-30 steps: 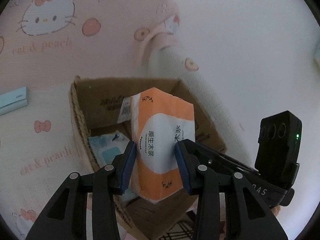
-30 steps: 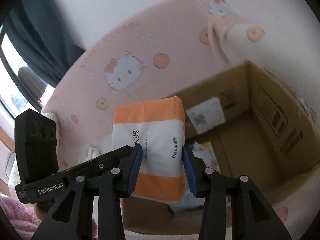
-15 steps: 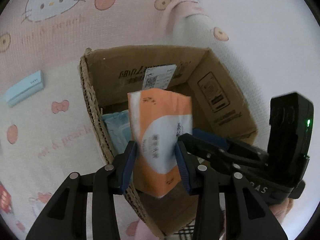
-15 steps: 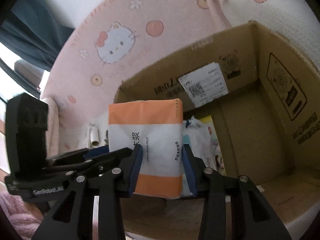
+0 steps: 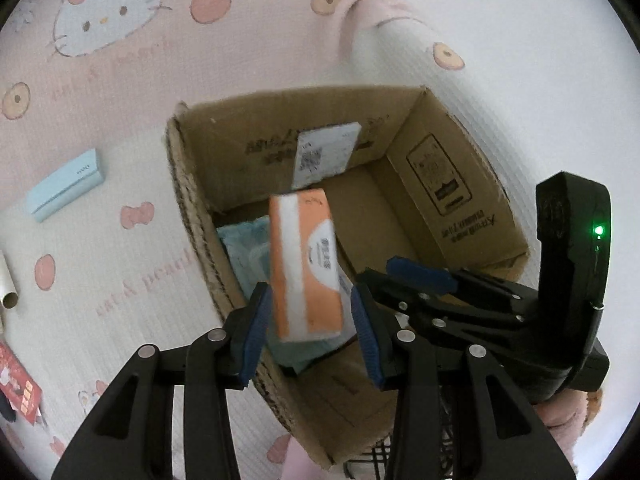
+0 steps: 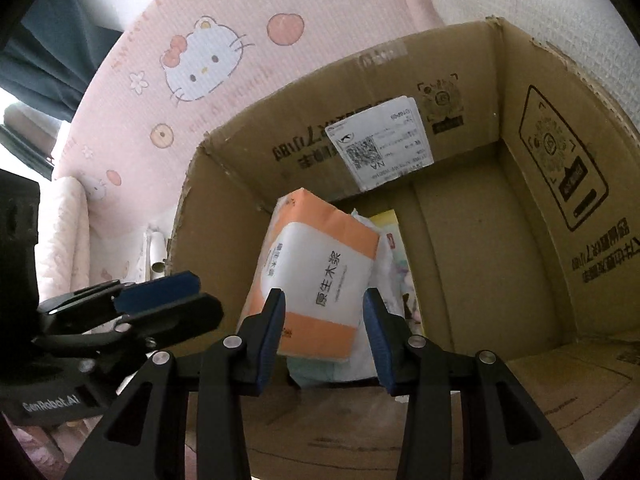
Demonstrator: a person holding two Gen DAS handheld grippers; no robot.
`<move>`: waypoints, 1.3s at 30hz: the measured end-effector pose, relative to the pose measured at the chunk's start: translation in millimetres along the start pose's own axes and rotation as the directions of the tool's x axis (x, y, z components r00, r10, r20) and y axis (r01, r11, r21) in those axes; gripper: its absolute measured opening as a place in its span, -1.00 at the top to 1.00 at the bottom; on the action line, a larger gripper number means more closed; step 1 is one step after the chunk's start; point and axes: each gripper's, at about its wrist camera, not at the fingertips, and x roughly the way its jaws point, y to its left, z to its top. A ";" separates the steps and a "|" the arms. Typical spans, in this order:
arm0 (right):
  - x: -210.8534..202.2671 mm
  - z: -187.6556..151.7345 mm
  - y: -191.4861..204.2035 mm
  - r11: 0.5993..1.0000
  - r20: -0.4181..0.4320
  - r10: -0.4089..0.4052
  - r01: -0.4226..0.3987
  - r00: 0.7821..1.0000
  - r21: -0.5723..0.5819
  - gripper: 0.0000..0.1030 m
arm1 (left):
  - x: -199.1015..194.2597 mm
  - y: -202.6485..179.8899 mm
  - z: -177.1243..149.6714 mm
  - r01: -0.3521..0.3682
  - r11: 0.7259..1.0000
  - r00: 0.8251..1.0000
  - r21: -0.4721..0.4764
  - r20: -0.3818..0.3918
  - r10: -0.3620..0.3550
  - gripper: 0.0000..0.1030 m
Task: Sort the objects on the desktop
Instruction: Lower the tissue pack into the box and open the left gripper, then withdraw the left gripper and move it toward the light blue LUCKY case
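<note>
The orange and white tissue pack (image 5: 306, 268) is inside the open cardboard box (image 5: 456, 216), tilted, lying on a light blue packet (image 5: 244, 248) and other white packets at the bottom. The pack looks blurred in the left wrist view. The left gripper (image 5: 310, 322) is above the box edge with its blue pads spread; there is a gap between each pad and the pack, so it holds nothing. The right gripper (image 6: 324, 332) is also spread wide over the box, its pads on both sides of the pack but not touching it (image 6: 316, 280). A white shipping label (image 6: 380, 148) is stuck on the far inner wall of the box. The box stands on a pink cat-print cloth (image 5: 100, 272). On the cloth, left of the box, lies a light blue flat box (image 5: 66, 191), and a red packet (image 5: 18, 384) is near the left border
</note>
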 end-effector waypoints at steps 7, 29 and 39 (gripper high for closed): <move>-7.1 13.2 0.3 0.999 -0.002 -0.017 0.017 1.000 0.034 0.25 | -12.4 9.7 5.5 0.006 1.000 0.999 -0.005 0.039 -0.006 0.13; -6.2 35.1 57.9 0.987 -0.013 -0.158 0.158 0.987 -0.016 0.25 | -64.1 81.9 -12.3 0.093 0.993 0.982 -0.067 0.173 -0.080 0.41; -11.8 26.5 129.7 0.985 0.009 -0.106 0.106 0.994 -0.136 0.25 | -132.3 129.7 -49.9 0.033 0.988 0.961 -0.149 0.275 0.010 0.40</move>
